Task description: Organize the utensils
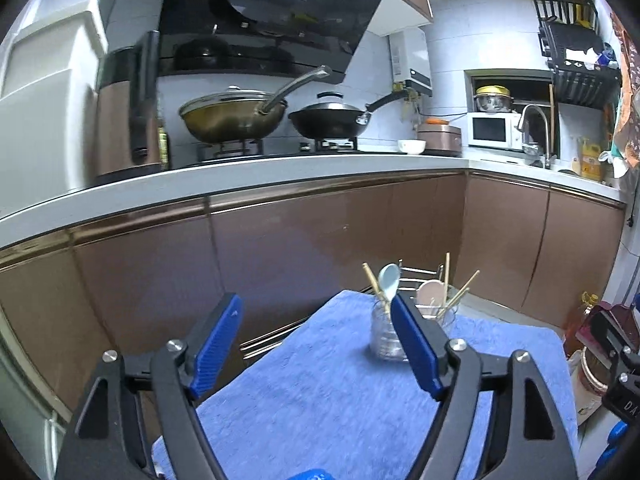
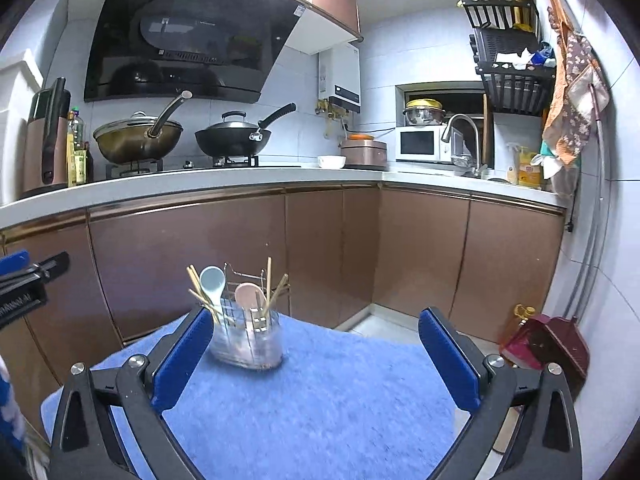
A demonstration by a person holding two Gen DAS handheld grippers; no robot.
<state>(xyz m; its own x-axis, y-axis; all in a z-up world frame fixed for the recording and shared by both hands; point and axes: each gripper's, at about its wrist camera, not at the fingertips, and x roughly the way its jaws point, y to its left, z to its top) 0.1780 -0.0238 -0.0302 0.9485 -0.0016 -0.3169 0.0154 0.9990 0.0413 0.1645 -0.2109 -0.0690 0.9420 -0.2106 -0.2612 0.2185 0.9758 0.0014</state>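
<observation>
A: Largest first?
B: Blue towel [image 2: 320,400] is spread over the table. A clear holder [image 2: 250,340] is stood at its far end, with a wire rack [image 2: 244,280] seen just behind it.
A: Contents?
B: Blue spoon [image 2: 213,282], pink spoon [image 2: 249,294] and wooden chopsticks [image 2: 269,276] are held upright inside; compartments cannot be told apart.
A: Claws?
B: Left gripper [image 1: 316,344] is spread wide, nothing gripped. Right gripper [image 2: 316,356] is spread wide too, nothing gripped. Both are kept short of the holder, over the towel.
</observation>
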